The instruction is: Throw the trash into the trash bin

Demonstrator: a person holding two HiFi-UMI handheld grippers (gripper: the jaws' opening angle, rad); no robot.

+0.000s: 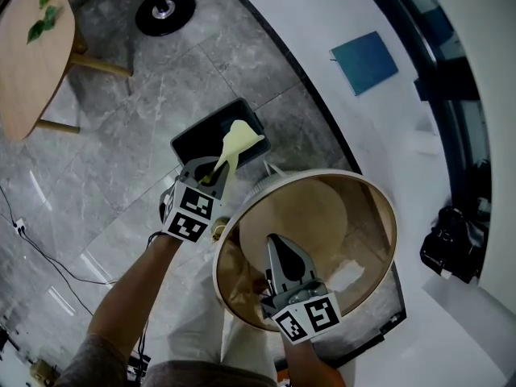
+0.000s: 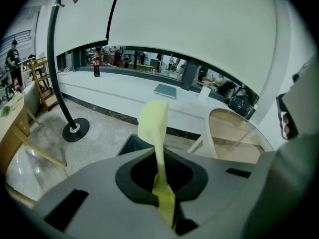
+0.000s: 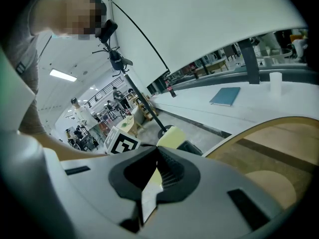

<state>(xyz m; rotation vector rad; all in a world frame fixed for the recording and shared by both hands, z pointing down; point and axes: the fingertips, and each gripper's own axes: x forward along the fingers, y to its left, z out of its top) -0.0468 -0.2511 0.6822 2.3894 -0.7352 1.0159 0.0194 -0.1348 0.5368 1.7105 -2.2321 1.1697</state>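
Observation:
A black trash bin [image 1: 197, 139] stands on the grey stone floor. Just above its near rim my left gripper [image 1: 211, 174] is shut on a long pale-yellow wrapper [image 1: 239, 139], which sticks up over the bin's opening. In the left gripper view the wrapper [image 2: 153, 121] rises from the shut jaws of my left gripper [image 2: 162, 183], with the bin [image 2: 130, 146] right behind it. My right gripper [image 1: 276, 242] hovers over a round white-rimmed wooden chair [image 1: 367, 192], to the right of the bin. Its jaws are shut on a thin pale scrap [image 3: 148, 198] in the right gripper view.
A wooden table [image 1: 32, 63] stands at the far left, a black round lamp base [image 1: 165, 10] at the top. A white ledge carries a blue book [image 1: 364, 61] and a black bag [image 1: 455, 244]. A cable [image 1: 40, 252] lies on the floor.

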